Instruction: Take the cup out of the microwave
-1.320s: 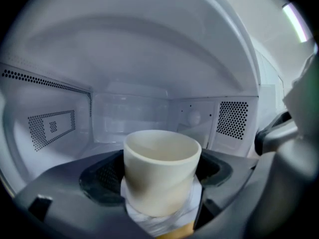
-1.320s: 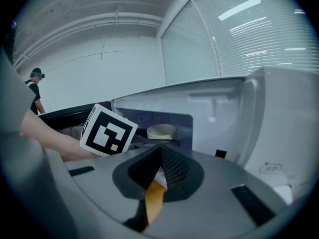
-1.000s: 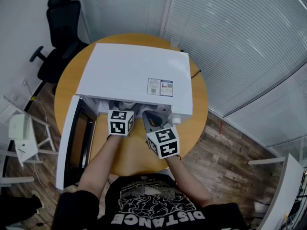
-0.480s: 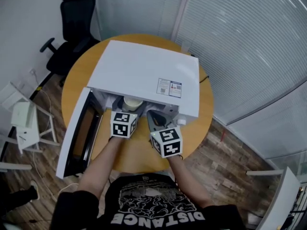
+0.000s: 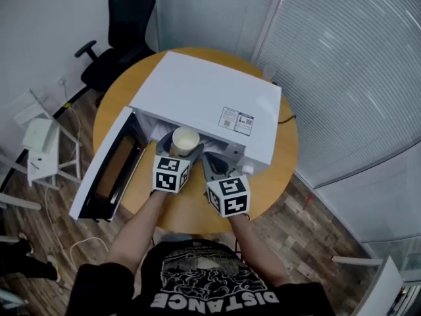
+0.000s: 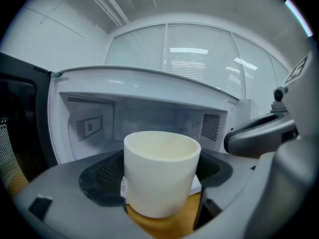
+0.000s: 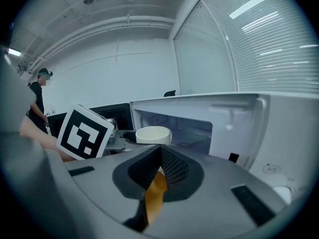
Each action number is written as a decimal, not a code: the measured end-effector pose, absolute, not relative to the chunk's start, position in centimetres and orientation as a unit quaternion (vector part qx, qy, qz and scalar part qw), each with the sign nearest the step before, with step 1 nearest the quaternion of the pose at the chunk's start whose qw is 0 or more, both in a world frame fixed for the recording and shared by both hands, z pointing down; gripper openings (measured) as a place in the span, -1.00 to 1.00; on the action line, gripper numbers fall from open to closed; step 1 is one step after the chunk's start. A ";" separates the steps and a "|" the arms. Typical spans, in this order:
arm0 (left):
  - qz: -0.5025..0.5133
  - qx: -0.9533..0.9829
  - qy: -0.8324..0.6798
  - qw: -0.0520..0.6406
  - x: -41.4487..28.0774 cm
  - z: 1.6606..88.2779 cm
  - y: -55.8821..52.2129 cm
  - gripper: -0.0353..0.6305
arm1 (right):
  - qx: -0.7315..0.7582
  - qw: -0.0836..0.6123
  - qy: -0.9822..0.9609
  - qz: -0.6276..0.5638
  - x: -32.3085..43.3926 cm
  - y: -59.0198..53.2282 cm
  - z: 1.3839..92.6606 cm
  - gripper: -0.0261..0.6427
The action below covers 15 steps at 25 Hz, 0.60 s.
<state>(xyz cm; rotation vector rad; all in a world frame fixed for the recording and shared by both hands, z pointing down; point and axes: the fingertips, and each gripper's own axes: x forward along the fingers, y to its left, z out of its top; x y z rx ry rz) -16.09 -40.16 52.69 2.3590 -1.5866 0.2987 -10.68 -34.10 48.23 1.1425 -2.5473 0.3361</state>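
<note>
Left gripper view has the cup [image 6: 160,169] low in the middle of the frame, between the jaws of the left gripper [image 6: 160,203], which close on its two sides. It sits upright at the mouth of the open microwave [image 5: 197,97], with the cavity behind it and the table [image 5: 266,176] showing below. The door [image 5: 108,170] hangs open at the left of the head view. The right gripper [image 7: 158,176] is all but closed on nothing, just right of the cup.

The cup is plain, cream, smooth and has no handle. I judge it stiff, fairly light and somewhat slippery, and a drop might break it. The mid-wall grip suits it, kept level.

The label [image 5: 235,120] on the microwave's top is too small to read. The shirt [image 5: 210,288] reads "DISTANCE", upside down.
</note>
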 end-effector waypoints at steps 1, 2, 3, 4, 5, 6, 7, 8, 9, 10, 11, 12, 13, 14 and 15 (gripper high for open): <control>0.104 0.815 -0.552 0.141 -16.1 52.7 -39.8 0.41 | 0.397 0.164 -0.895 0.117 -10.6 -33.9 48.1 -0.88; 0.104 0.813 -0.555 0.141 -16.1 52.6 -39.5 0.41 | 0.394 0.163 -0.897 0.115 -10.6 -33.7 48.0 -0.88; 0.105 0.811 -0.558 0.140 -16.1 52.6 -39.1 0.41 | 0.391 0.163 -0.899 0.114 -10.5 -33.5 47.9 -0.88; 0.104 0.809 -0.561 0.140 -16.1 52.5 -38.7 0.41 | 0.387 0.163 -0.900 0.113 -10.5 -33.2 47.9 -0.88; 0.104 0.807 -0.564 0.139 -16.1 52.5 -38.4 0.41 | 0.384 0.163 -0.902 0.113 -10.4 -33.0 47.9 -0.88; 0.102 0.805 -0.567 0.139 -16.1 52.4 -38.0 0.41 | 0.382 0.163 -0.903 0.113 -10.2 -32.7 48.0 -0.88; 0.101 0.803 -0.570 0.140 -16.1 52.4 -37.7 0.41 | 0.379 0.163 -0.904 0.113 -10.1 -32.5 48.1 -0.88; 0.100 0.801 -0.573 0.141 -16.1 52.4 -37.3 0.41 | 0.376 0.164 -0.905 0.113 -10.0 -32.2 48.1 -0.88; 0.099 0.799 -0.575 0.141 -16.0 52.3 -36.9 0.41 | 0.374 0.164 -0.906 0.113 -10.0 -31.9 48.2 -0.88; 0.098 0.798 -0.578 0.141 -16.0 52.3 -36.5 0.41 | 0.371 0.164 -0.907 0.113 -9.9 -31.6 48.2 -0.88; 0.098 0.796 -0.581 0.141 -16.0 52.2 -36.1 0.41 | 0.368 0.163 -0.908 0.113 -9.8 -31.3 48.2 -0.88; 0.098 0.794 -0.584 0.141 -15.9 52.1 -35.7 0.41 | 0.365 0.163 -0.910 0.112 -9.7 -31.0 48.2 -0.88; 0.097 0.792 -0.586 0.141 -15.8 52.0 -35.3 0.41 | 0.363 0.163 -0.911 0.112 -9.6 -30.7 48.2 -0.88; 0.095 0.790 -0.589 0.140 -15.8 52.0 -34.9 0.41 | 0.360 0.163 -0.912 0.111 -9.5 -30.5 48.1 -0.88; 0.094 0.789 -0.591 0.140 -15.7 51.9 -34.5 0.41 | 0.358 0.162 -0.913 0.110 -9.4 -30.2 48.1 -0.88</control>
